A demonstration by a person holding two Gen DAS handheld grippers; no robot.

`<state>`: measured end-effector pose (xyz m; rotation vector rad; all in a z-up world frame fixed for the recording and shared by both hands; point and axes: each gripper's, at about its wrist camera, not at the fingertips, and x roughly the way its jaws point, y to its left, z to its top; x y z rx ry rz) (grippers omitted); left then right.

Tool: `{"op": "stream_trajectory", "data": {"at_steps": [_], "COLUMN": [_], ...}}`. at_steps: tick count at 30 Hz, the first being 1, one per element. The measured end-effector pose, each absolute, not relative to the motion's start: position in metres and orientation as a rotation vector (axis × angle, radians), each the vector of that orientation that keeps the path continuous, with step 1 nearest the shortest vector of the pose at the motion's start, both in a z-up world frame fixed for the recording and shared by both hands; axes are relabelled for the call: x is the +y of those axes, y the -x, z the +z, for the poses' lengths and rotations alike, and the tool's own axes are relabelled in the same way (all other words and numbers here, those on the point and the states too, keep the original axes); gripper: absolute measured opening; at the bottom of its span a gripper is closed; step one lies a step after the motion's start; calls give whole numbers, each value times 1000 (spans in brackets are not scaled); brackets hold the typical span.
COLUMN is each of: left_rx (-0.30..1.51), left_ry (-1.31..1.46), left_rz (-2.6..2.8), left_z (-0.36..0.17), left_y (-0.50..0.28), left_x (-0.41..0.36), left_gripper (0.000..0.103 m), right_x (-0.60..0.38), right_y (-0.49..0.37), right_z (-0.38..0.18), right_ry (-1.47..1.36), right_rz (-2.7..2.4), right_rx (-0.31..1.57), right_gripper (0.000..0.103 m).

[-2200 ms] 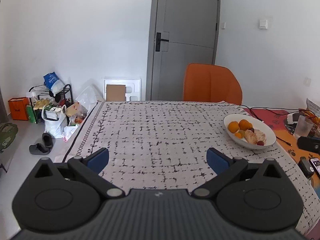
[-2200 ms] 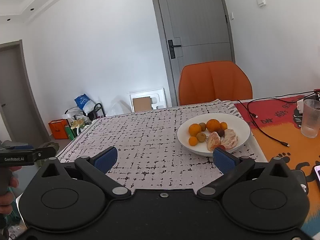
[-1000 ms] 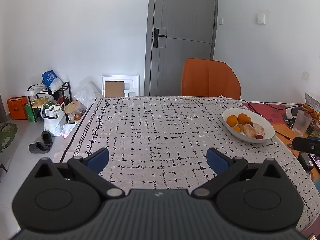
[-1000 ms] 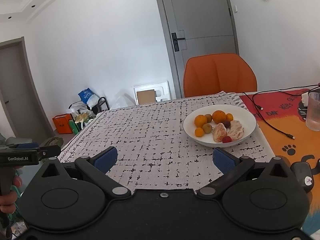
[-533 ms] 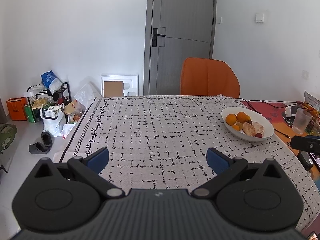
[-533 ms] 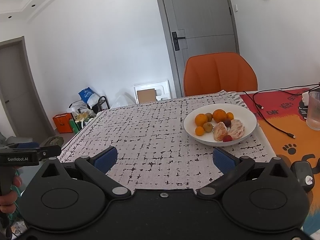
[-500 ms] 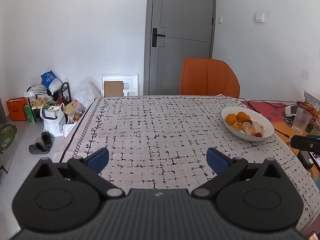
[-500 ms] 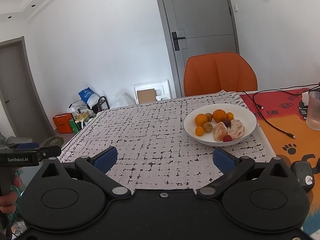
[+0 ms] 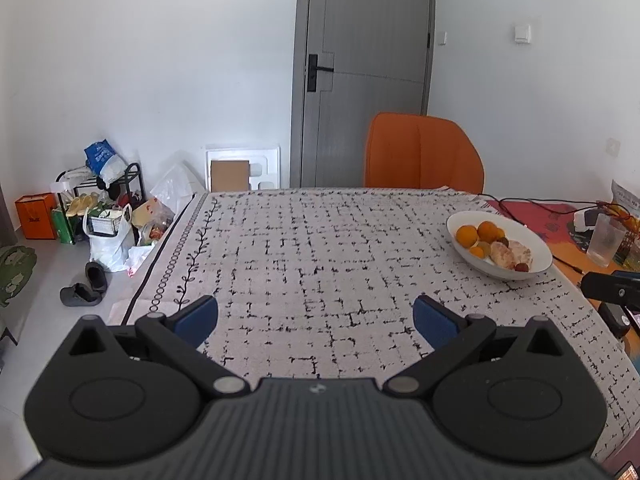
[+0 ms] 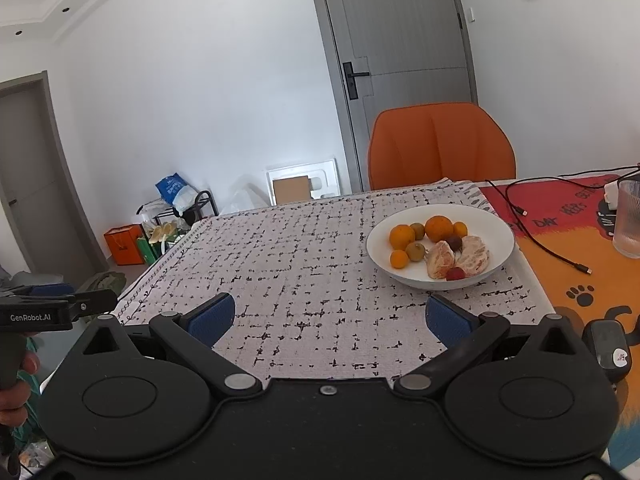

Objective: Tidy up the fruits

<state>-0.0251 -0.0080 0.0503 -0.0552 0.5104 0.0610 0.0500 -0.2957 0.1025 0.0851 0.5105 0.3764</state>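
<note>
White walls and a grey door [image 10: 404, 60] fill the upper part of both views, with an orange chair [image 10: 440, 144] behind a table covered by a white cloth with black broken lines [image 10: 304, 264].

All fruit that I can see lies together in one white bowl [image 10: 496, 224], at the centre right of the right wrist view and at the right side of the left wrist view [image 9: 532, 240]. Inside it are two bigger oranges [image 10: 402, 237], two smaller orange fruits, perhaps kumquats or little mandarins [image 10: 399, 259], two greenish-brown round fruits [image 10: 415, 251], one dark purple fruit [image 10: 454, 242], two peeled citrus pieces [image 10: 440, 264] and a small red fruit [image 10: 455, 274] at the near rim. No fruit lies loose on the cloth.

As for progress, this picture fits two stages — either the fruits are already gathered and the work is at its end, or they wait in the bowl to be sorted. I cannot decide between them.

The left gripper [image 9: 316, 316] is at the lower middle of its view, tongs spread wide and holding nothing, above the bare cloth. The right gripper [image 10: 330, 316] is likewise spread wide and empty, the bowl just beyond its right finger. A ribbed glass [image 10: 629, 220] stands at the right edge on an orange-red mat [image 10: 560, 240] with black cables — it seems empty, but I am not sure.
</note>
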Motion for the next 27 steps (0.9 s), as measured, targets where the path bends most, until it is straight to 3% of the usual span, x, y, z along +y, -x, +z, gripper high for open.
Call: {"op": "stream_trajectory", "data": {"at_steps": [27], "left_rx": [504], "left_ry": [52], "left_rz": [57], "left_z": [52], "left_y": [27], "left_x": [-8], "left_gripper": [103], "right_x": [-298], "right_y": [-48], "right_z": [103], "right_ry": [-77], "right_rz": [365], "right_rx": [501], "right_gripper": [103]}}
